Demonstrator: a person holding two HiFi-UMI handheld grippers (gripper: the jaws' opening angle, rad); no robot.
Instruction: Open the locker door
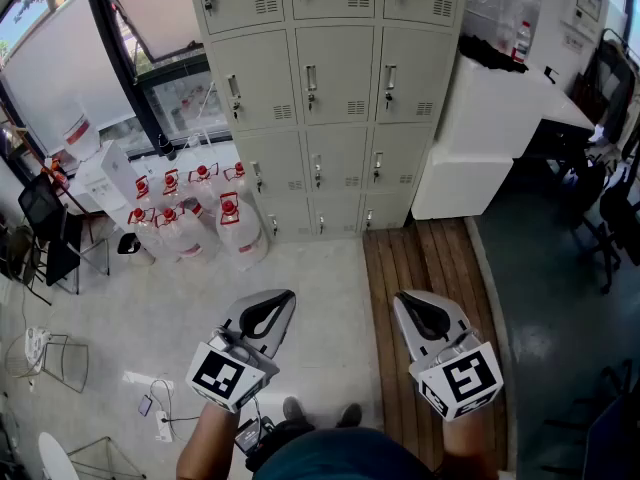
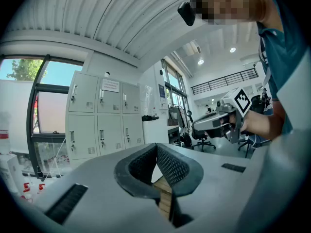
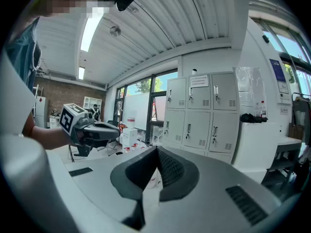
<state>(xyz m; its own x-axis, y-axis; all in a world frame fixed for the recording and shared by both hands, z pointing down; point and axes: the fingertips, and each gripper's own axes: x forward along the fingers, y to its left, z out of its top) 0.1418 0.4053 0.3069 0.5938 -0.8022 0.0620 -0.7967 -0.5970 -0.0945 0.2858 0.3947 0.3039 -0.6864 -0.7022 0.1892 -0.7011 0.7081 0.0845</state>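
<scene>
A bank of pale grey lockers (image 1: 330, 98) stands against the far wall, every door closed, each with a small handle and vent slots. The same lockers appear in the left gripper view (image 2: 102, 120) and the right gripper view (image 3: 204, 115), still some way off. My left gripper (image 1: 285, 298) is held low over the concrete floor, well short of the lockers; its jaws meet at the tips (image 2: 156, 147) with nothing between them. My right gripper (image 1: 402, 301) hovers beside it over the wooden strip, jaws likewise closed together (image 3: 156, 152) and empty.
Several large water bottles with red caps (image 1: 200, 218) crowd the floor left of the lockers. A white cabinet (image 1: 490, 128) stands to their right, with office chairs (image 1: 610, 208) beyond. A power strip with cables (image 1: 160, 423) lies at lower left. A wooden floor strip (image 1: 420, 268) runs to the lockers.
</scene>
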